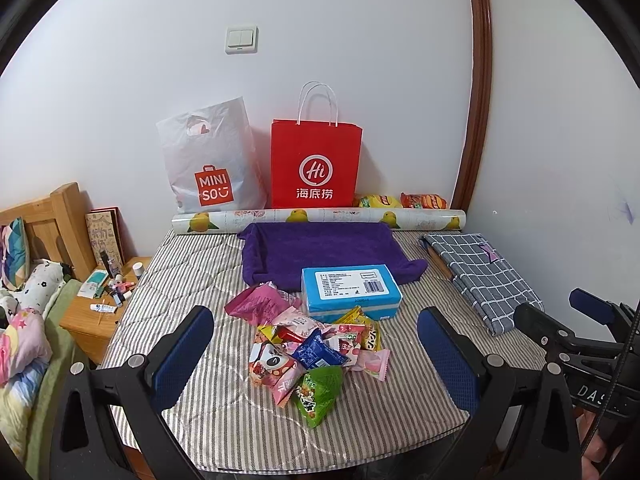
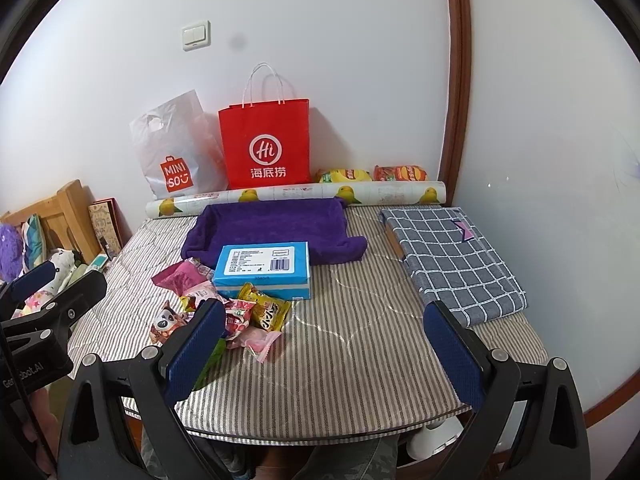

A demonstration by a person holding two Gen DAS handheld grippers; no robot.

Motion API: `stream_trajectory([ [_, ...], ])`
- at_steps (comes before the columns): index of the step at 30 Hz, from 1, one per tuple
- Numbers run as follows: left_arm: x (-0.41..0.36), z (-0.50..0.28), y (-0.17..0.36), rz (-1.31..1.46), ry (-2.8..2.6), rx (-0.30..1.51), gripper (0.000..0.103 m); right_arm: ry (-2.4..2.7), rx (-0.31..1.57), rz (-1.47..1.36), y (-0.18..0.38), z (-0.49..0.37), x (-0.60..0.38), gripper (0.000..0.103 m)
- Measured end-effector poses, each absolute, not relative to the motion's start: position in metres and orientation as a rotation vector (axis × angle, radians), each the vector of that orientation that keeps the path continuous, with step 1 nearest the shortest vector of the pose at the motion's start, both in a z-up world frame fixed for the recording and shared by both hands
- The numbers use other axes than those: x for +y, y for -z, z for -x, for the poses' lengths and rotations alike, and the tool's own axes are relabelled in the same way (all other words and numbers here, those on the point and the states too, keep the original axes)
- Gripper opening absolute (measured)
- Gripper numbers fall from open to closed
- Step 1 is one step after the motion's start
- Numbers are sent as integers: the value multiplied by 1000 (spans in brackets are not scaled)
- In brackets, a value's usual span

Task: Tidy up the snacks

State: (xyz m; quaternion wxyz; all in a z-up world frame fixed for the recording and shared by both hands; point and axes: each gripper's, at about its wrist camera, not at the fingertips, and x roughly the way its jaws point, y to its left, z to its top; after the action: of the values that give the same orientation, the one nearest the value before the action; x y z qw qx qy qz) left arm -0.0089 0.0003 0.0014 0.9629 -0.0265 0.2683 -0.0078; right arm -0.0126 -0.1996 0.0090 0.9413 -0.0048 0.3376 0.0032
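While I hold both tools above the near edge of the bench (image 1: 192,272), my left gripper (image 1: 316,344) has its blue pads wide apart and holds nothing. My right gripper (image 2: 326,344) is the same, jaws spread and empty.

Between the left fingers I see the pile of snack packets (image 1: 316,348) on the striped cover, near the middle of the bench. A green packet (image 1: 318,394) lies at the near side of the pile, a pink pouch (image 1: 260,302) at the far side. A blue tissue box (image 1: 350,292) lies just behind the pile, touching it, and its far part rests on the purple towel (image 1: 320,246).

At the wall stand a red paper bag (image 1: 316,164) and a white Miniso bag (image 1: 212,164), with a roll of printed paper (image 1: 320,216) before them. A folded checked cloth (image 2: 452,256) lies at the right side of the bench.
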Motion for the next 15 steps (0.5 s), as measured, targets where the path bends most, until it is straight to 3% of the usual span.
stream_trajectory([
  [15, 1, 3, 3, 59, 31, 563, 103, -24, 686, 19, -7, 12, -194, 98],
])
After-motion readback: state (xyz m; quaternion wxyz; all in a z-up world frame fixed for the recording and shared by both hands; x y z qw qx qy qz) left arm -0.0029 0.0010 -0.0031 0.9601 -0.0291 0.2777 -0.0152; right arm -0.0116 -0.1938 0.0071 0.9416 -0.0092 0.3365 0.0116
